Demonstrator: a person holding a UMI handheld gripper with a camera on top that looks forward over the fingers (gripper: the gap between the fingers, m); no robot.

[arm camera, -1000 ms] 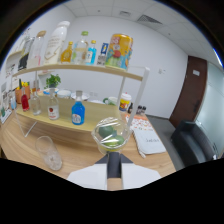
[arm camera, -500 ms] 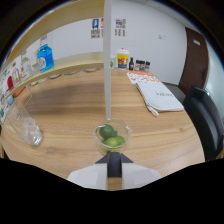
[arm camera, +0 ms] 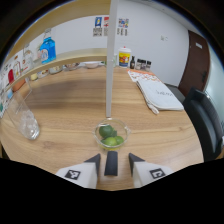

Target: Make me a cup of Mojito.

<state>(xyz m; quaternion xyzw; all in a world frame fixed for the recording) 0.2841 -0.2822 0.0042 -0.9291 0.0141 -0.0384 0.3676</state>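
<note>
The gripper point(arm camera: 112, 161) is poised low over the table point(arm camera: 165, 127). Its fingers point(arm camera: 93, 162) are spread, with a dark central part between them, and they grip nothing. Directly ahead, at 12 o'clock, a clear bowl point(arm camera: 112, 134) holds limes point(arm camera: 106, 132), one darker, the others lighter green. The bowl rests on the table, just beyond the fingertips and not between them.

A white post point(arm camera: 111, 60) rises directly behind the bowl. A glass point(arm camera: 23, 117) with ice stands at 10 o'clock, well apart. A booklet point(arm camera: 157, 95) lies at 2 o'clock. A blue bottle point(arm camera: 47, 49) stands on the shelf at 11 o'clock.

Hazards, as judged:
- A straight advance may push the bowl against the post rather than enter it.
- The limes are round and may slip or roll out under an off-centre pinch.
- Fingers striking the rim may tip the light bowl.
</note>
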